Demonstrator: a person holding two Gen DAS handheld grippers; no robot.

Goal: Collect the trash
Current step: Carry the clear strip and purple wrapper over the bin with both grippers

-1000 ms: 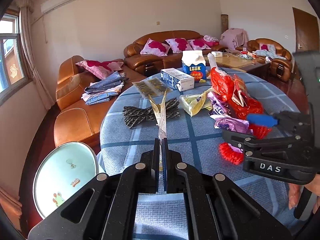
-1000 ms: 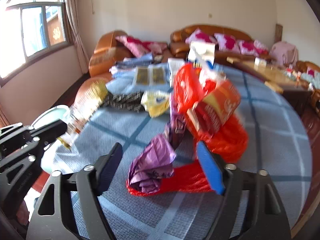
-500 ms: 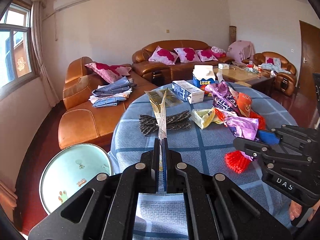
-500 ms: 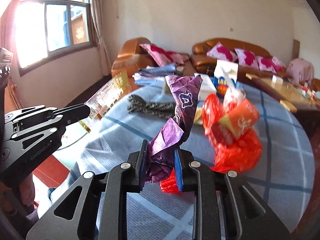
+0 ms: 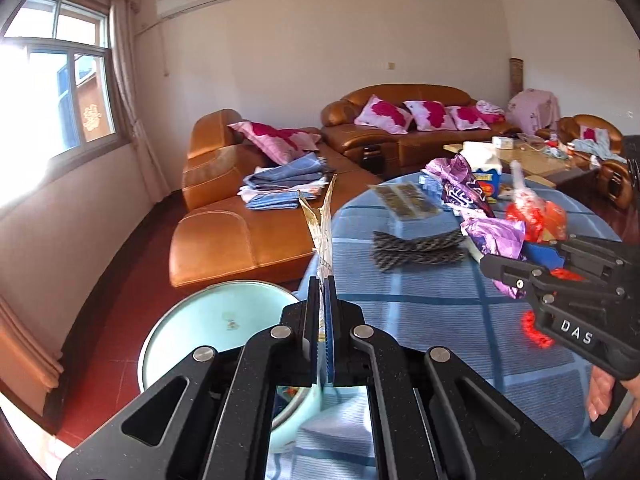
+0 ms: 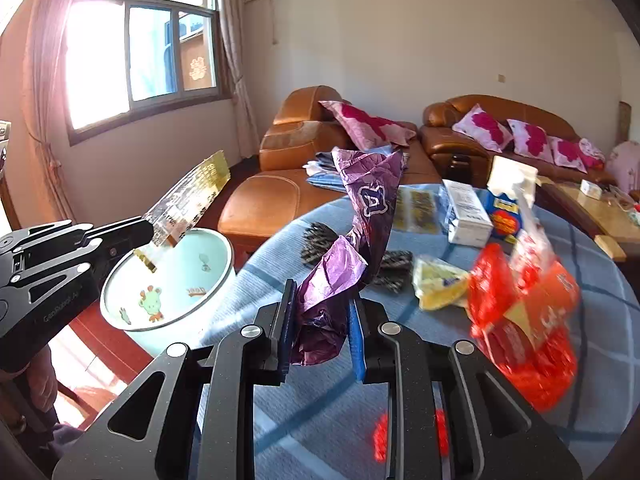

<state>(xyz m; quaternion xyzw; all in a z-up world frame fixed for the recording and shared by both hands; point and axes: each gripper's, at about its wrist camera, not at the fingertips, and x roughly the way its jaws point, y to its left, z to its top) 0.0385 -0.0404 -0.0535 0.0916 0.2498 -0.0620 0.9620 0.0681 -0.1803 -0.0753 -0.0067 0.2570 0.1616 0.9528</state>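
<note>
Although the red plastic bag (image 6: 524,320) fills the 3 o'clock side of the right wrist view, it is smeared by blur, and what it carries cannot be read; in the left wrist view only its top (image 5: 536,216) shows behind the right gripper (image 5: 520,264). The person appears only as fingers at 4 o'clock in the left view and a sleeve edge at 8 o'clock in the right view.

The left gripper (image 5: 324,284) has its jaws pressed together on a thin gold-and-clear wrapper (image 5: 320,224), seen edge-on at 12 o'clock from the jaws. Only the right view shows that wrapper's printed face (image 6: 188,204), held out from the left gripper (image 6: 148,236) above the pale green bin (image 6: 168,280) at 9 o'clock. The right gripper (image 6: 322,320) clamps a crumpled purple wrapper (image 6: 352,248) that rises toward 12 o'clock; its jaws have just been closing on it. The right view alone shows the yellow packet (image 6: 438,284), the white box (image 6: 466,212) and the blue carton (image 6: 506,204) clearly on the blue checked tablecloth (image 6: 600,320).

A second ago the purple wrapper lay on the cloth between wide jaws; now it hangs lifted. The bin, then low at 8 o'clock in the left view, now sits just below the jaws (image 5: 224,320).
</note>
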